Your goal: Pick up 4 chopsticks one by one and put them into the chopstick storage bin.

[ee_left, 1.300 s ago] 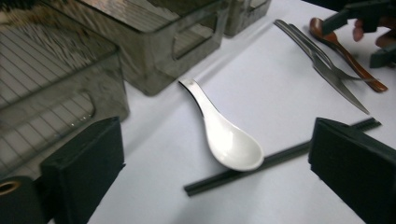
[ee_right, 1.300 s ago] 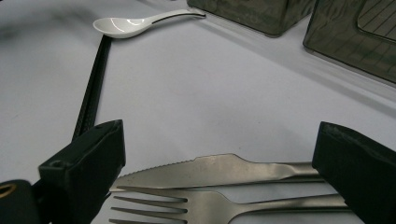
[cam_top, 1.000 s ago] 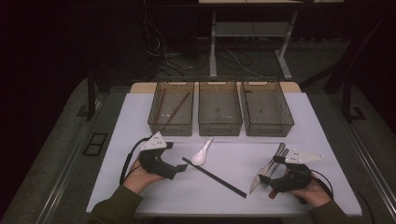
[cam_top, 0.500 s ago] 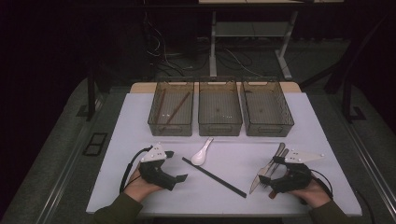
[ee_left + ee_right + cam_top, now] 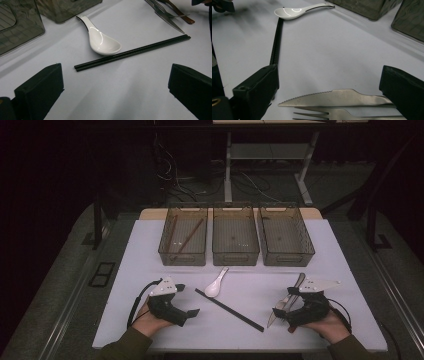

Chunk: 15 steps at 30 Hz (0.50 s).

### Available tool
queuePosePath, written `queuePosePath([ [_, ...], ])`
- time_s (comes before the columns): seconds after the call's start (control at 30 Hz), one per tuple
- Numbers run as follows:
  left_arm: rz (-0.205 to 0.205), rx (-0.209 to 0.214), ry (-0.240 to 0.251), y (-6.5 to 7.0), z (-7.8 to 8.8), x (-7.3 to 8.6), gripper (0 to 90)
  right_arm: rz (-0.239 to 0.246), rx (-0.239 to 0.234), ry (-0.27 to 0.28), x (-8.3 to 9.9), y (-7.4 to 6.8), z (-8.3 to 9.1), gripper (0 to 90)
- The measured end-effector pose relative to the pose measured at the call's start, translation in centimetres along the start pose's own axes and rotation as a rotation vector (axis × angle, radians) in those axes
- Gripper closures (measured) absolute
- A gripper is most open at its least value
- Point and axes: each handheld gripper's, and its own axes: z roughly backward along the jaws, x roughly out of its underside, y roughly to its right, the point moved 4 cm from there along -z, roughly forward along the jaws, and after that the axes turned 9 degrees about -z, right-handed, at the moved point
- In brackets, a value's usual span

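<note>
A white ceramic spoon point(image 5: 217, 284) point(image 5: 102, 42) point(image 5: 292, 12) lies on the white tabletop point(image 5: 145, 250), with a pair of black chopsticks point(image 5: 230, 310) point(image 5: 132, 52) point(image 5: 276, 40) just in front of it. My left gripper point(image 5: 187, 299) point(image 5: 115, 80) is open near the front left, its jaws pointing at the chopsticks' near end with nothing between them. My right gripper point(image 5: 284, 302) point(image 5: 329, 82) is open at the front right. A steel knife point(image 5: 279, 307) point(image 5: 337, 98) and a fork point(image 5: 329, 115) lie flat between its jaws.
Three smoky clear bins stand in a row at the back: left point(image 5: 165, 251), middle point(image 5: 235, 254), right point(image 5: 287, 256). The left bin holds brown chopsticks point(image 5: 190, 234). Bin corners point(image 5: 22, 27) point(image 5: 409, 20) show close ahead of each gripper.
My left gripper has drawn back toward the table's near edge and settled low on the surface. The right gripper and the cutlery have stayed put.
</note>
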Motion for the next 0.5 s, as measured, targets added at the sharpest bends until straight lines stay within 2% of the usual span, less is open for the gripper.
queuePosePath([
  [0.5, -0.007, 0.007, -0.004, 0.0, 0.0, 0.0, 0.0, 0.009, -0.046, -0.021, -1.2, -1.5, -1.4, 6.3],
])
